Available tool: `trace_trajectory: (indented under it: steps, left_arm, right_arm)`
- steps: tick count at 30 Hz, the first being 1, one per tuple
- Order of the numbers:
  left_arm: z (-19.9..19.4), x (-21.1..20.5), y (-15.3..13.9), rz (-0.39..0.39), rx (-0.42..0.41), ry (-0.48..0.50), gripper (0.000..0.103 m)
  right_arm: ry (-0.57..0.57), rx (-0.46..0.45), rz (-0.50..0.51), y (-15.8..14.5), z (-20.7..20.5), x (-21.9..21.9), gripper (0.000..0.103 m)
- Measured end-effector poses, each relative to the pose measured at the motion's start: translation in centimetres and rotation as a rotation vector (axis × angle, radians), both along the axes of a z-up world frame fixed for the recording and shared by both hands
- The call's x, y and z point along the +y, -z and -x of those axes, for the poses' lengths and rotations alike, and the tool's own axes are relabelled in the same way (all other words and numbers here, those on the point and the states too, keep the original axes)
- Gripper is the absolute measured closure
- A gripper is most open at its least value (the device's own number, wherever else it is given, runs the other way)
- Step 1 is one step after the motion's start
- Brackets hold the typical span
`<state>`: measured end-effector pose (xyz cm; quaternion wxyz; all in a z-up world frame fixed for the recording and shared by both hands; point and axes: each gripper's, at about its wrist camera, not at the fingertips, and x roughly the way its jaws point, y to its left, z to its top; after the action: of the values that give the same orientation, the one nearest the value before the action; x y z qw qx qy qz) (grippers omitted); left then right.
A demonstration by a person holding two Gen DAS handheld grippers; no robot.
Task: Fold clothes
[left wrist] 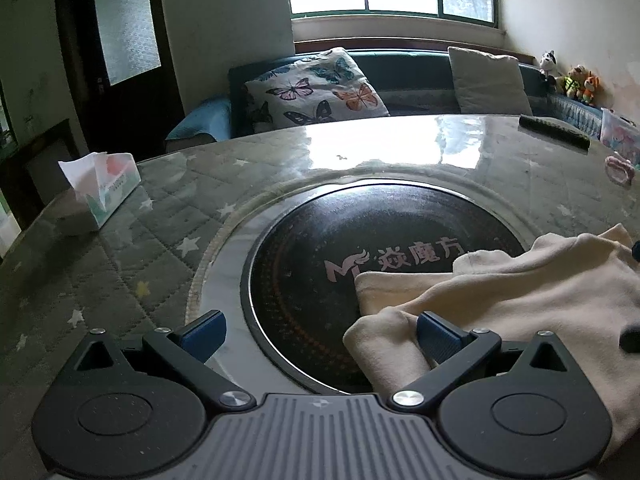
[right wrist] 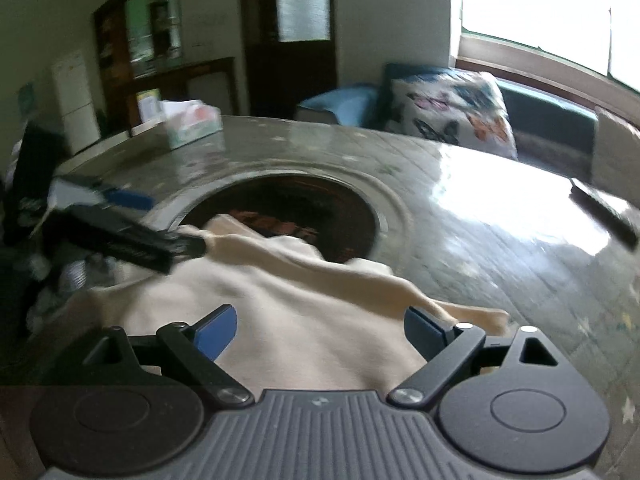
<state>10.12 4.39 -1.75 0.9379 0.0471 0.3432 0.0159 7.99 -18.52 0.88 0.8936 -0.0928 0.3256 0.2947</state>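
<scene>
A cream garment [left wrist: 520, 300] lies rumpled on the table, partly over the black round hotplate [left wrist: 360, 256]. My left gripper [left wrist: 320, 336] is open wide, and its right pad [left wrist: 438, 338] rests against a fold at the garment's left edge. In the right wrist view the same garment [right wrist: 304, 312] spreads under my right gripper [right wrist: 320, 332], which is open with the cloth lying loose between its fingers. The left gripper [right wrist: 178, 224] shows there at the left, with its lower finger at the garment's far corner. That view is blurred.
A tissue box [left wrist: 104, 188] stands at the table's left side and a black remote [left wrist: 554, 132] at its far right. Small pink items [left wrist: 618, 168] lie beside the remote. The quilted table cover [left wrist: 132, 264] is under glass. A sofa with cushions [left wrist: 316, 88] lies beyond.
</scene>
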Motion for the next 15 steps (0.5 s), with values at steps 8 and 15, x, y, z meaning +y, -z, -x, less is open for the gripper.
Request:
trace_trajectory:
  steps: [8,15]
  left_arm:
    - [1.4,1.8,-1.1,0.04,-0.022,-0.059,0.0]
    - [2.9,4.0,-1.8,0.133,-0.025,-0.115,0.0]
  right_arm:
    - [-0.184,-0.058,0.073,0.0,3.7,5.4,0.01]
    - [-0.319,-0.128,0.176,1.2,6.2,10.2,0.014]
